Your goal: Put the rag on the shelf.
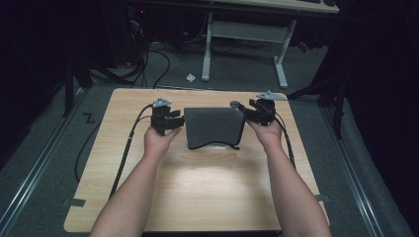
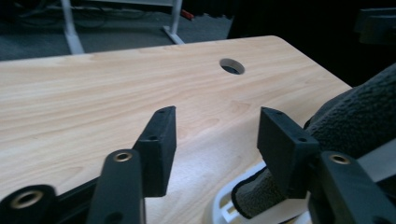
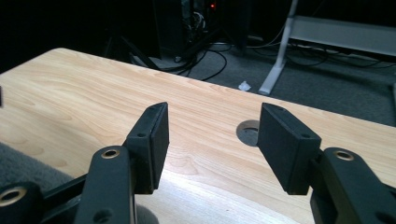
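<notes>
A dark grey fleece cloth (image 1: 213, 127) lies draped over a white object (image 1: 217, 146) at the middle of the wooden table (image 1: 197, 197). My left gripper (image 1: 179, 120) sits at the cloth's left edge, open. In the left gripper view its jaws (image 2: 217, 114) stand wide apart over bare wood, with the cloth (image 2: 355, 112) bunched against the outside of the right one and a white rim (image 2: 224, 210) under it. My right gripper (image 1: 245, 111) is at the cloth's far right corner, open. In the right gripper view (image 3: 214, 112) nothing lies between its jaws, and the cloth (image 3: 18, 168) shows low at the left.
A round cable hole (image 1: 236, 104) pierces the table just behind the cloth's right corner, seen as the hole (image 3: 250, 130) ahead of the right jaws. Beyond the table stand a white desk frame (image 1: 244, 32), floor cables (image 1: 158, 64) and a paper scrap (image 1: 190, 77).
</notes>
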Available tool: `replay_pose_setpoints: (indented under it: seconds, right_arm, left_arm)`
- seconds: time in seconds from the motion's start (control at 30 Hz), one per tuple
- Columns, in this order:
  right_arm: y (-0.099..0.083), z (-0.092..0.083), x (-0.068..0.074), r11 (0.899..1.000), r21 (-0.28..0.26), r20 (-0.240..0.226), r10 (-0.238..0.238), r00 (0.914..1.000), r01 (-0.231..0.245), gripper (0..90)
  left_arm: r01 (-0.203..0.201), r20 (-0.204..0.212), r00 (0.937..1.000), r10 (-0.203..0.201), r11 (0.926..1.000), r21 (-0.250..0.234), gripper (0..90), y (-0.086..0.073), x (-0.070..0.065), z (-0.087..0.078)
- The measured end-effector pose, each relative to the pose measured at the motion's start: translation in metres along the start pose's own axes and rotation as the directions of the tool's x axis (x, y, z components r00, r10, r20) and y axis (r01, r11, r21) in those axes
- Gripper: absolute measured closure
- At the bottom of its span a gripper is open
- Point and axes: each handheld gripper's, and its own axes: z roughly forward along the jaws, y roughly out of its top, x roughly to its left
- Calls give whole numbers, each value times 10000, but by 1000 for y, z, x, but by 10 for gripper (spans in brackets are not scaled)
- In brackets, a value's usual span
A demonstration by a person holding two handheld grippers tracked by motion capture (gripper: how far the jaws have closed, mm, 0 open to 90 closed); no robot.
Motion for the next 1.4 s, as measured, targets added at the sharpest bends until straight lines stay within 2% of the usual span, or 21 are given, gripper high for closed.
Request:
replay_pose_setpoints:
  seconds: [0.1,0.2,0.37,0.43,0.53,0.6,0.67,0.73,0.83,0.9,0.97,1.03,1.13,1.3,1.4]
  right_arm:
    - [-2,-5,-1,10000,-34,107,-79,9999,79,442]
    - [-5,-12,-5,9999,-85,167,-138,9998,140,442]
    - [-12,-31,-8,9994,-151,228,-302,9993,305,438]
    - [-15,-39,-6,9983,-350,270,-460,9986,470,445]
    - [-19,-50,-4,9985,-185,237,-510,9984,515,433]
    - [-24,-59,-1,9970,-402,265,-656,9975,667,440]
    - [-27,-67,3,9965,-227,314,-791,9964,799,434]
    - [-32,-75,9,9938,-368,416,-1032,9938,1048,440]
    - [-36,-85,17,9924,-38,346,-1228,9918,1230,428]
    - [-41,-91,22,9915,-172,383,-1283,9910,1291,431]
    - [-44,-98,29,9909,126,350,-1342,9903,1338,426]
    - [-51,-105,38,9876,-35,315,-1565,9872,1567,430]
    - [-60,-111,48,9844,64,164,-1760,9843,1759,426]
    - [-83,-119,69,9807,423,-263,-1899,9815,1909,425]
    - [-99,-120,82,9767,685,-521,-1999,9784,2032,423]
  left_arm:
    - [-252,-372,9990,253,9997,30,447,1,1,-5]
    - [-185,-669,9976,167,9995,-265,440,-1,6,-15]
    - [-325,-1085,9937,297,9992,-249,436,-8,13,-34]
    - [-305,-1145,9931,268,9991,-303,435,-11,15,-43]
    - [-331,-1159,9929,279,9985,-425,429,-15,15,-57]
    - [-444,-1182,9922,395,9982,-396,426,-18,14,-64]
    - [-521,-1164,9921,462,9975,-481,424,-24,12,-75]
    - [-597,-1197,9913,539,9972,-452,425,-30,10,-82]
    - [-714,-1124,9914,667,9967,-387,425,-42,5,-96]
    - [-817,-1071,9912,783,9963,-282,425,-52,1,-103]
    - [-813,-957,9923,789,9965,-217,425,-62,-4,-110]
    - [-802,-851,9932,793,9968,-65,425,-73,-10,-115]
    - [-717,-562,9959,716,9974,-1,423,-90,-21,-121]
    - [-853,-31,9963,855,9955,415,417,-114,-46,-118]
    - [-1139,355,9931,1117,9912,681,412,-124,-64,-110]
